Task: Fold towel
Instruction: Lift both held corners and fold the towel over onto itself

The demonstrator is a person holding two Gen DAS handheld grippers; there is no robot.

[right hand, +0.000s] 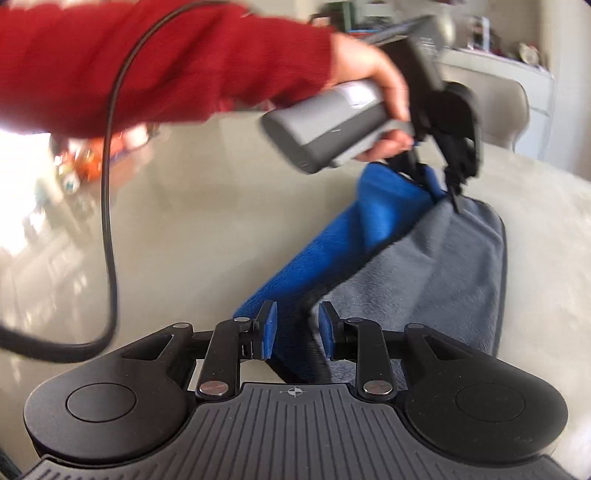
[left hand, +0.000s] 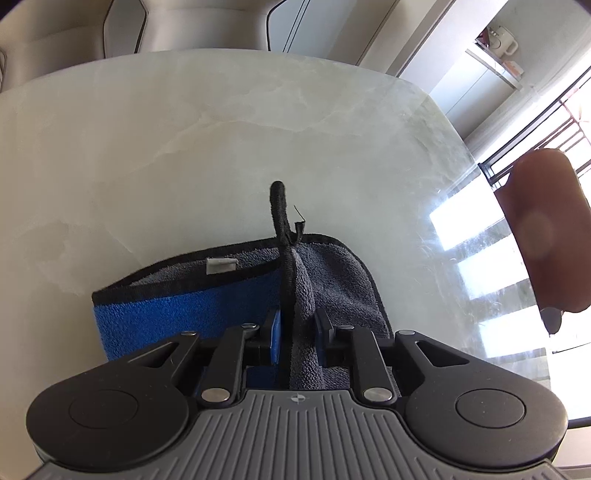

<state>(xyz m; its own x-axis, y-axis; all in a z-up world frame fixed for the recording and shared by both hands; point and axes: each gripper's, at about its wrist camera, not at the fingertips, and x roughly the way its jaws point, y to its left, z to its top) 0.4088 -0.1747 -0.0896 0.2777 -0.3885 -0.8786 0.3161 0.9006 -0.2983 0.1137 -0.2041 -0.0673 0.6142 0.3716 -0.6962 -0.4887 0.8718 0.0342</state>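
The towel (left hand: 192, 306) is blue on one side and grey on the other, with a black hem, and lies partly folded on the pale marble table (left hand: 184, 147). My left gripper (left hand: 295, 325) is shut on a towel corner, whose black hem loop sticks up past the fingers. In the right wrist view the left gripper (right hand: 452, 184) lifts the far corner of the towel (right hand: 424, 258), blue side turned over the grey. My right gripper (right hand: 295, 328) has its jaws apart, with the towel's near edge lying between the blue pads.
A brown chair back (left hand: 543, 229) stands at the table's right edge. Beige chairs (left hand: 74, 33) stand behind the far edge. A black cable (right hand: 107, 184) hangs from the red-sleeved arm (right hand: 147, 55). Blurred colourful items (right hand: 81, 162) sit at the far left.
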